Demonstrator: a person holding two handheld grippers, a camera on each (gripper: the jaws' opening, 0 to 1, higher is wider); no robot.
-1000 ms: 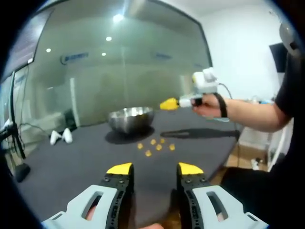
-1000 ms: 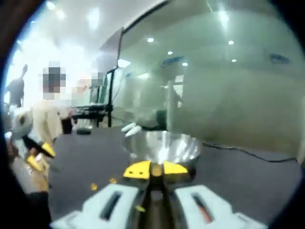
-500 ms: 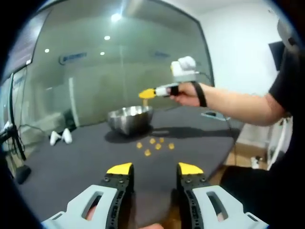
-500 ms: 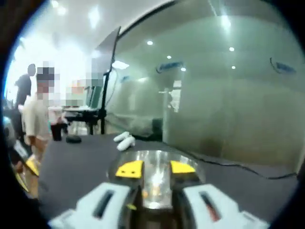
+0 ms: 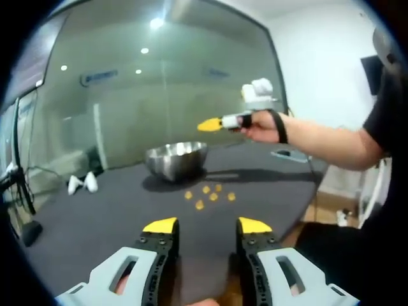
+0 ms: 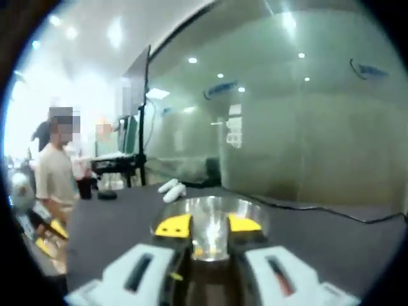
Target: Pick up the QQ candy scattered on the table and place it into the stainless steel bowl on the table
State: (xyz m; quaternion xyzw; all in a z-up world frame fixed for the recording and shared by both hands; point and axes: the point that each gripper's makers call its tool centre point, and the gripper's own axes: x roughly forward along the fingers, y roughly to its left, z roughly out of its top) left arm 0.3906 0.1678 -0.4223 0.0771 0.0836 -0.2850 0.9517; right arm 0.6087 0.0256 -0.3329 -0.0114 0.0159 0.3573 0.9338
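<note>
The stainless steel bowl (image 5: 176, 159) stands on the dark table (image 5: 95, 223) toward its far side. Several yellow QQ candies (image 5: 208, 194) lie scattered just in front of it. My left gripper (image 5: 207, 226) hovers low over the near table, open and holding nothing. A hand (image 5: 262, 125) holds my right gripper (image 5: 211, 125) in the air above the bowl and slightly to its right. In the right gripper view, my right gripper (image 6: 209, 224) is open, and the bowl's rim (image 6: 255, 208) shows just beyond and between the yellow tips. What lies inside the bowl is too blurred to tell.
Two white objects (image 5: 83, 183) lie at the table's far left, the same white objects (image 6: 171, 187) showing beyond the bowl. A cable (image 6: 331, 215) runs across the table. A glass wall (image 5: 159, 95) stands behind. A person (image 6: 54, 172) stands at the left. The table's right edge (image 5: 299, 210) is close.
My right gripper was shut a second ago, swung in over the bowl and opened there, then drew back slightly to the right. My left gripper has stayed put and open.
</note>
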